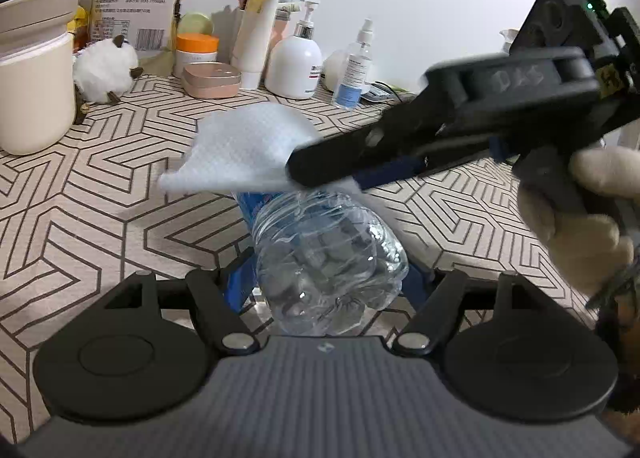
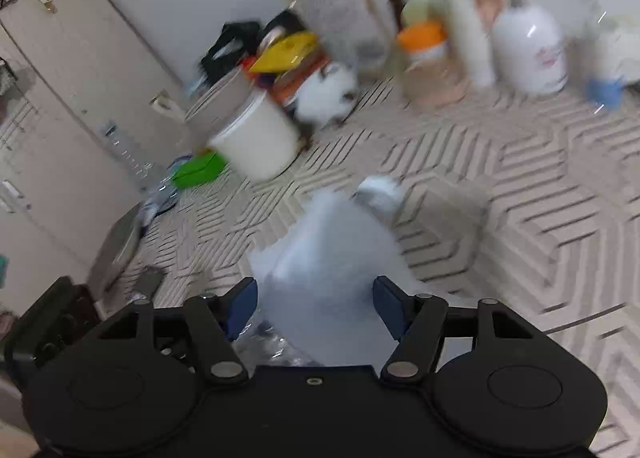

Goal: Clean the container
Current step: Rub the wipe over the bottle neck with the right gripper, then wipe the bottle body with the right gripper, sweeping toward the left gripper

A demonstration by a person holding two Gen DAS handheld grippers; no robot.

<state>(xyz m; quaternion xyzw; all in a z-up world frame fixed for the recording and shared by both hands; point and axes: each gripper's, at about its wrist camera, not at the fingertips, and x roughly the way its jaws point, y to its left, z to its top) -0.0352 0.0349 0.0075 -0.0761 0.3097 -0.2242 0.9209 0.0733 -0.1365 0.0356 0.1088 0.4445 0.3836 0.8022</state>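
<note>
Left gripper (image 1: 326, 278) clamps clear bottle (image 1: 328, 258); right gripper (image 1: 320, 173) pinches wipe (image 1: 244, 149). Best: firm bottle grip, wipe flat, rub lengthwise.

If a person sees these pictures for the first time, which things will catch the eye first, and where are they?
First, the clear plastic bottle, lying between the fingers of the left gripper at the bottom centre. Just above it, the right gripper comes in from the right and pinches a white wipe over the bottle. Behind, toiletries crowd the patterned table along the wall.
</note>
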